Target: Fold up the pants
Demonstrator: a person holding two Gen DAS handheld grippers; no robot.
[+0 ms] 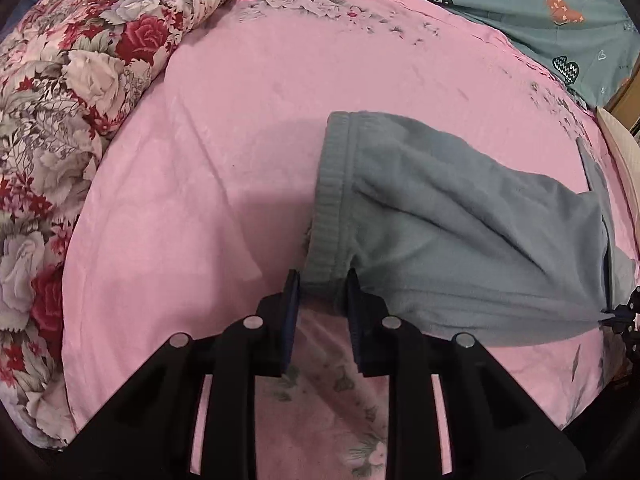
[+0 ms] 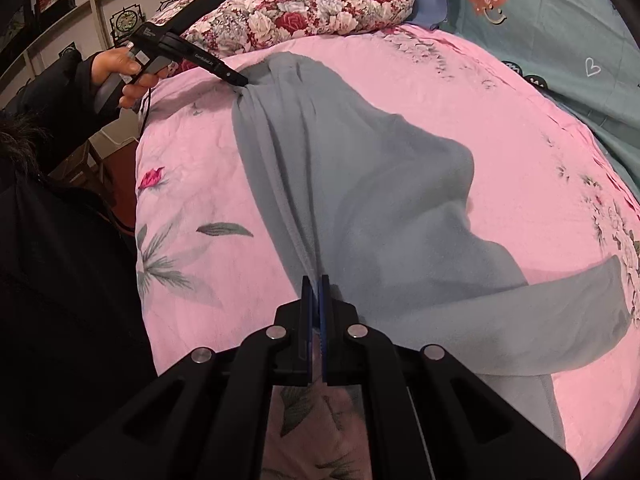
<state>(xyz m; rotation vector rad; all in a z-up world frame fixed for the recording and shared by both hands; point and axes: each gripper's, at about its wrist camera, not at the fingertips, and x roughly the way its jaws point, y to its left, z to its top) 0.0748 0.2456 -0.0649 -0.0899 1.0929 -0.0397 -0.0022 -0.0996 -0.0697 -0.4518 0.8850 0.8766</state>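
Note:
Grey-blue fleece pants (image 1: 460, 220) lie spread across a pink bed sheet (image 1: 224, 128). My left gripper (image 1: 323, 280) is shut on the near corner of the ribbed waistband (image 1: 328, 200), which fills the gap between its fingers. In the right wrist view the pants (image 2: 360, 180) run from that left gripper (image 2: 242, 80), held by a hand (image 2: 120, 68), down to my right gripper (image 2: 316, 280). The right gripper is shut on a bunched edge of the cloth. The fabric is pulled into folds between the two grips. The right gripper's tip (image 1: 618, 316) shows at the right edge of the left wrist view.
A rolled floral quilt (image 1: 80, 80) lies along the far left of the bed, also visible in the right wrist view (image 2: 320, 4). A teal printed sheet (image 1: 520, 8) covers the far right side. The bed's edge (image 2: 140, 184) drops off beside a person in dark clothing.

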